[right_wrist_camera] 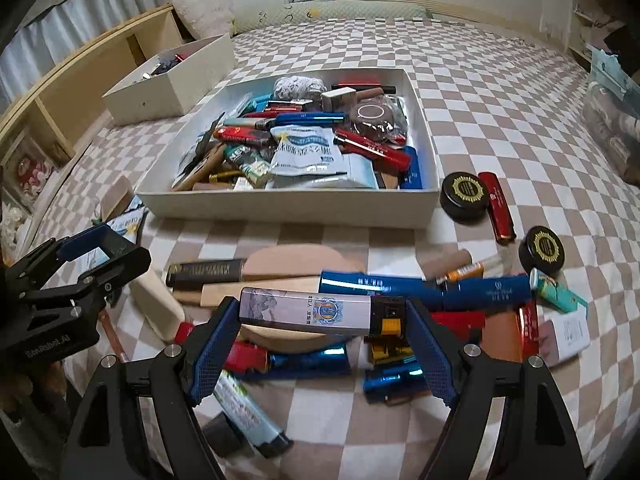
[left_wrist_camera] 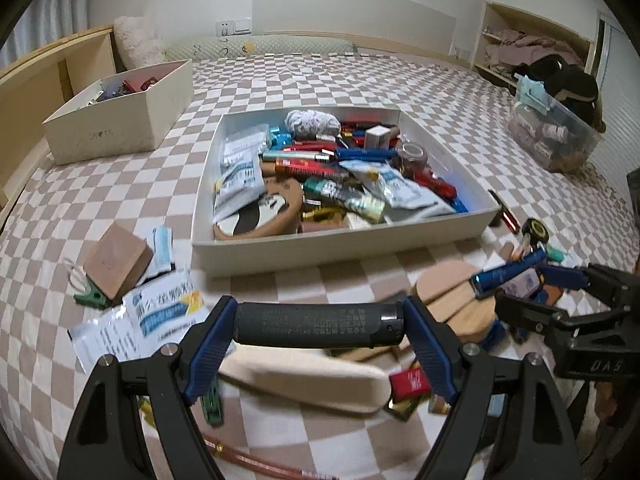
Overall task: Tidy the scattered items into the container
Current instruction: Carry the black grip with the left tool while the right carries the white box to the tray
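Note:
The white tray (left_wrist_camera: 280,250), full of lighters, packets and tubes, lies on the checkered bed ahead; it also shows in the right wrist view (right_wrist_camera: 288,208). My left gripper (left_wrist_camera: 320,326) is shut end to end on a dark grey lighter (left_wrist_camera: 312,324), held above the bed. My right gripper (right_wrist_camera: 320,312) is shut on a pale printed lighter (right_wrist_camera: 304,310) with a black and yellow cap. Below lie scattered items: a blue tube (right_wrist_camera: 424,286), wooden paddles (right_wrist_camera: 296,264), a cream block (left_wrist_camera: 304,380), black round tins (right_wrist_camera: 464,196) and a red lighter (right_wrist_camera: 498,210).
A second white box (left_wrist_camera: 120,120) stands at the back left. A clear bin (left_wrist_camera: 556,136) sits at the right. A brown block (left_wrist_camera: 118,260) and white packets (left_wrist_camera: 140,320) lie at the left of the tray. A wooden shelf runs along the left.

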Available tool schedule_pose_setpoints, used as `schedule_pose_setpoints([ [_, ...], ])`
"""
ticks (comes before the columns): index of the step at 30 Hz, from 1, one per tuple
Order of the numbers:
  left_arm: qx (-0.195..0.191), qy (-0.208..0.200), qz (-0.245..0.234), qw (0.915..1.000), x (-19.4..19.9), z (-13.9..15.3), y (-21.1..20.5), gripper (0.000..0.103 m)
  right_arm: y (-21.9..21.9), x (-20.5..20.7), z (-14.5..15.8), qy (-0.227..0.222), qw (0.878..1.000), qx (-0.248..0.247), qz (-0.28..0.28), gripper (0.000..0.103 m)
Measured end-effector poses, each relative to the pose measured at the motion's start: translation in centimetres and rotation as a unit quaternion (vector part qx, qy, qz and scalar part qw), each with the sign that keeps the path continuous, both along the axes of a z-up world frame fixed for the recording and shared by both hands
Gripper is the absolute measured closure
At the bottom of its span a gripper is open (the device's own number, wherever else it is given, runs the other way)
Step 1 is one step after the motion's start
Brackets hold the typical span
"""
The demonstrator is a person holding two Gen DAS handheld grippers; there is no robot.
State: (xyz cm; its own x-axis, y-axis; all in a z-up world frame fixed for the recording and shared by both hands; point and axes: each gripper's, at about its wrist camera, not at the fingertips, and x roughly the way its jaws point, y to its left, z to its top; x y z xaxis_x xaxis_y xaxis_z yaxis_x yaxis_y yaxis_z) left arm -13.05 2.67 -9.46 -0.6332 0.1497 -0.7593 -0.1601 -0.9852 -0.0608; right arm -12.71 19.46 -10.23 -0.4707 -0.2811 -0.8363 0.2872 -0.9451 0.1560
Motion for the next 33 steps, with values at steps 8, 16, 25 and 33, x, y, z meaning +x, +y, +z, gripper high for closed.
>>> schedule_pose_setpoints([
  [8,0.005,0.012,0.003,0.9999,-2.3,0.9,-0.3,0.020,0.5,-2.1,1.0,0.013,1.000,-0.009,-0.015,0.021],
  [16,0.007,0.024,0.004,0.9997,-4.7,1.8,-0.4,0.020,0.9,-4.6,2.3,0.027,0.999,-0.021,-0.027,0.021],
  [25,0.005,0.037,0.005,0.9993,-7.8,3.1,-0.3,0.020,0.5,-7.8,3.2,0.036,0.999,-0.024,-0.023,0.021],
  [33,0.003,0.049,0.016,0.9987,-10.5,4.0,-0.6,0.020,-0.1,-10.9,4.5,0.049,0.998,-0.031,-0.019,0.021],
])
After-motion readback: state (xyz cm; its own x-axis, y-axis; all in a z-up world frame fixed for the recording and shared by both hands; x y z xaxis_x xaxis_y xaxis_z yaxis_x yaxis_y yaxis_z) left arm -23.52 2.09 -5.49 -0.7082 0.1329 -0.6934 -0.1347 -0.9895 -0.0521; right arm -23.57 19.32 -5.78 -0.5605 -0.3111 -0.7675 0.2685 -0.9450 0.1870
